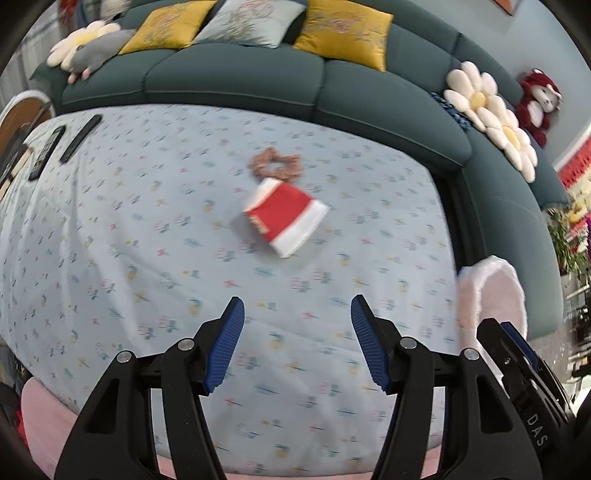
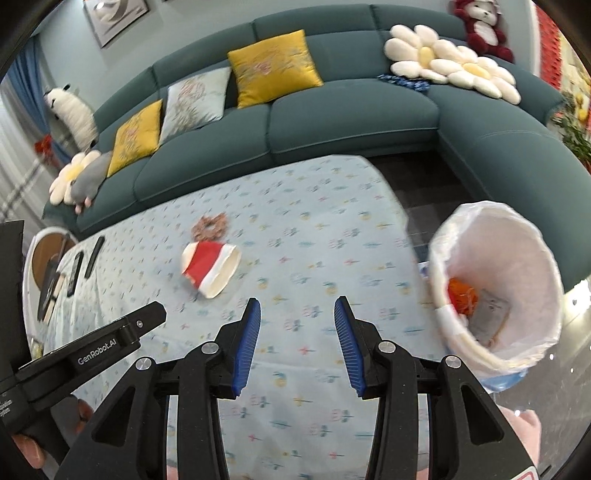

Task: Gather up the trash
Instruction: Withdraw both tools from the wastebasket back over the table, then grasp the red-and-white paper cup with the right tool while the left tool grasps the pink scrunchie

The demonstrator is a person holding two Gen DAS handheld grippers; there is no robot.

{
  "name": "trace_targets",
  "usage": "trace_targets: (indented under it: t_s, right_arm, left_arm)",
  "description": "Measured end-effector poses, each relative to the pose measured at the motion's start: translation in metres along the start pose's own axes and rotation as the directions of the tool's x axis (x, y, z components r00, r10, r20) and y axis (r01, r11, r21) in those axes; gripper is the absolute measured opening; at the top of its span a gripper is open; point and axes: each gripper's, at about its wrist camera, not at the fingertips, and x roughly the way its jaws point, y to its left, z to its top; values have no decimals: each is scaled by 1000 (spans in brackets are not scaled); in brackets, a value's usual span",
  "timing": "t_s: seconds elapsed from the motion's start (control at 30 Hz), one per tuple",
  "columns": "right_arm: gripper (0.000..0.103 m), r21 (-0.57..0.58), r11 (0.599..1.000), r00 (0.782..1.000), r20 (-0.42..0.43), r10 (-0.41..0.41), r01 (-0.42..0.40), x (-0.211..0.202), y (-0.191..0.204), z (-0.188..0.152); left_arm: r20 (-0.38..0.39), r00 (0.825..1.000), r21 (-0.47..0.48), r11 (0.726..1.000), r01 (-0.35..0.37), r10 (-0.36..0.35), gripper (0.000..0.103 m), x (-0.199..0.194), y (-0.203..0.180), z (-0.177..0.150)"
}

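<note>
Now, left gripper (image 1: pixel 297 314): our blue ribbed pads stand wide apart over the tablecloth, nothing between them.
Right gripper (image 2: pixel 297 314): we hold it moderately open above the cloth, likewise empty.
Paper cup (image 1: pixel 286 218): it lies on its side on the table, red band with white ends, ahead of both our grippers and untouched; its open mouth shows in the right view (image 2: pixel 211 267).
Scrunchie (image 1: pixel 276 165): a pinkish, ruffled fabric ring just beyond the cup, nearly touching it.
Trash bin (image 2: pixel 496 284): only our right view looks into it; it is a round bin lined with a thin white plastic bag, standing off the table's right edge, with orange and grey scraps at the bottom. Our left view catches just a piece of the white liner (image 1: pixel 491 291).
Tablecloth (image 1: pixel 147 240): pale blue fabric with small printed flowers, softly wrinkled.
Remotes (image 1: pixel 62 146): two dark slim bars at the far left of the table.
Sofa (image 2: pixel 332 118): teal upholstery curving behind the table, with yellow cushions (image 2: pixel 275 66) and daisy-shaped pillows (image 2: pixel 448 64).
Plush bear (image 2: pixel 482 27): dark red and white, on the sofa back.
Side table (image 2: pixel 46 254): round, wooden top, white rim; clearer in our right view.
</note>
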Motion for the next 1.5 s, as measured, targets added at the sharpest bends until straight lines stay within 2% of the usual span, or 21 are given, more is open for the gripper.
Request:
trace_targets:
  t_s: [0.27, 0.4, 0.63, 0.8, 1.03, 1.07, 1.1, 1.13, 1.33, 1.47, 1.5]
  right_arm:
    - [41, -41, 998, 994, -94, 52, -56, 50, 45, -10]
    - [41, -56, 995, 987, -144, 70, -78, 81, 66, -11]
    - [41, -44, 991, 974, -197, 115, -126, 134, 88, 6]
    - [41, -18, 986, 959, -236, 160, -169, 173, 98, 14]
    - [39, 13, 976, 944, -251, 215, -219, 207, 107, 22]
    - [27, 18, 973, 941, -254, 225, -228, 211, 107, 23]
    - [9, 20, 970, 937, -255, 240, -243, 213, 107, 23]
    - [6, 16, 965, 931, -263, 255, -260, 216, 107, 23]
    - [3, 45, 951, 926, -218, 308, -306, 203, 91, 26]
    - [3, 111, 955, 939, -182, 291, -275, 193, 63, 30]
    - [3, 123, 957, 943, -177, 281, -262, 191, 57, 30]
  left_arm:
    - [-49, 998, -93, 994, -55, 51, 57, 30, 74, 9]
    - [-75, 996, -138, 989, -60, 50, 57, 47, 101, 22]
    - [-83, 996, -151, 987, -48, 35, 57, 72, 117, 62]
    - [-94, 995, -189, 982, 3, -21, 57, 92, 125, 92]
    - [-118, 989, -193, 979, 61, -85, 57, 124, 110, 127]
    - [-123, 988, -190, 980, 64, -89, 57, 130, 106, 132]
    - [-127, 988, -185, 980, 67, -91, 57, 134, 102, 136]
    - [-133, 987, -181, 981, 69, -94, 57, 139, 98, 139]
    - [-174, 979, -187, 979, 78, -111, 57, 176, 73, 158]
    - [-195, 978, -177, 983, 46, -81, 56, 195, 60, 162]
    - [-205, 977, -171, 985, 21, -57, 52, 201, 56, 162]
